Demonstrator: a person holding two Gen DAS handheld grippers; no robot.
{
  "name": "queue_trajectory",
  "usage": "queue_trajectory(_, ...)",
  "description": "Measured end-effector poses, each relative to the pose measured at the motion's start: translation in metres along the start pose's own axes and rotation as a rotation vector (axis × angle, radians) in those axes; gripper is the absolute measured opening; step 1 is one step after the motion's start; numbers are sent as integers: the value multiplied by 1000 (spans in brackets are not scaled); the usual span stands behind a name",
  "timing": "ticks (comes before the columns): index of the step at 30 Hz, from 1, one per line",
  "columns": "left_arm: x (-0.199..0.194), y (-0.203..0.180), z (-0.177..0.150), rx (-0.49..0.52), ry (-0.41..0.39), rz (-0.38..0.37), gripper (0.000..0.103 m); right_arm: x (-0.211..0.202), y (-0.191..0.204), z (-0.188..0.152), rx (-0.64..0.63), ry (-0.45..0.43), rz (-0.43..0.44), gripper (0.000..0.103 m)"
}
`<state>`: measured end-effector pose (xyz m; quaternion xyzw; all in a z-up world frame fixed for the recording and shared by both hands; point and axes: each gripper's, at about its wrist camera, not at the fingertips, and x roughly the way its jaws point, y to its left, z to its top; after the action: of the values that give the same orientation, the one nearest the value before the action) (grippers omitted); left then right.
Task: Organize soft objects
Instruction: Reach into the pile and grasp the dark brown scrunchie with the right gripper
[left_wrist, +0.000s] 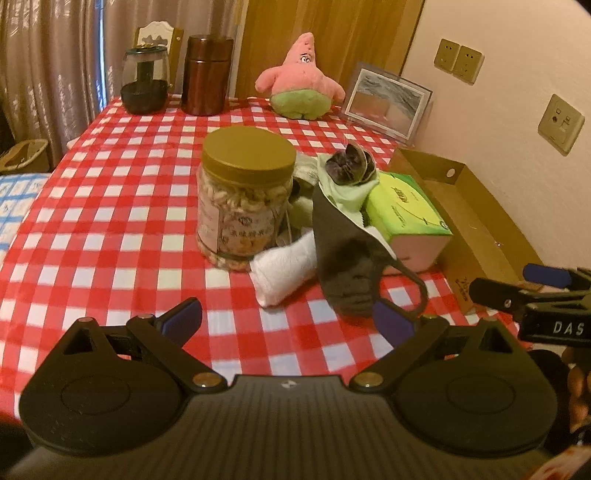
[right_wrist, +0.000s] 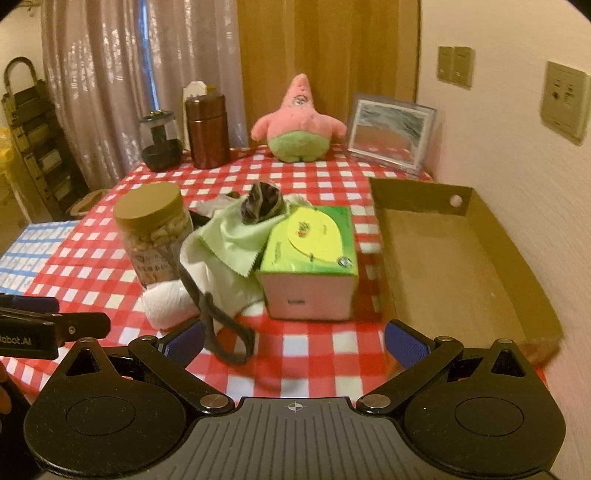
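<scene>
Both grippers wide open, empty. Left gripper (left_wrist: 288, 319): dark face mask (left_wrist: 345, 258) lies just ahead of its right finger, over a white sock (left_wrist: 284, 267). Right gripper (right_wrist: 293, 338): mask strap beside its left finger; cardboard tray (right_wrist: 532, 295) ahead-right. Advisable: pinch mask fabric, not strap. Legible: "DAS", "obot.AI" on the grippers.

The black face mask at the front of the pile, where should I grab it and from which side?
Take the black face mask by its ear loop, coming in low from the front. The loop lies clear on the tablecloth, while the mask's body leans on the heap beside the tissue box.
</scene>
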<state>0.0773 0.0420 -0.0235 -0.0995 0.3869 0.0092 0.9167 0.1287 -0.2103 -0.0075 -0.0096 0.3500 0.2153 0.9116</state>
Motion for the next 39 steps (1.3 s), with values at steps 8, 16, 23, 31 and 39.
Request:
queue_trajectory(8,19,9,28,34,-10,-18,99,34,1,41,-109,-45,54,102)
queue_trajectory(16,38,7,56,42,-42,-18,95,82,-2,81,-214,-42,91,93)
queue_trajectory(23,50,6,81,118,-72,-39,89,122,1,96,-284,-22,152,83)
queue_trajectory(31,60,6,100,182,-99,-54,88,165,5,108,-350,-3,202,67)
queue_trajectory(39,67,2,108,209,-99,-72,88,184,13,112,-401,24,200,34)
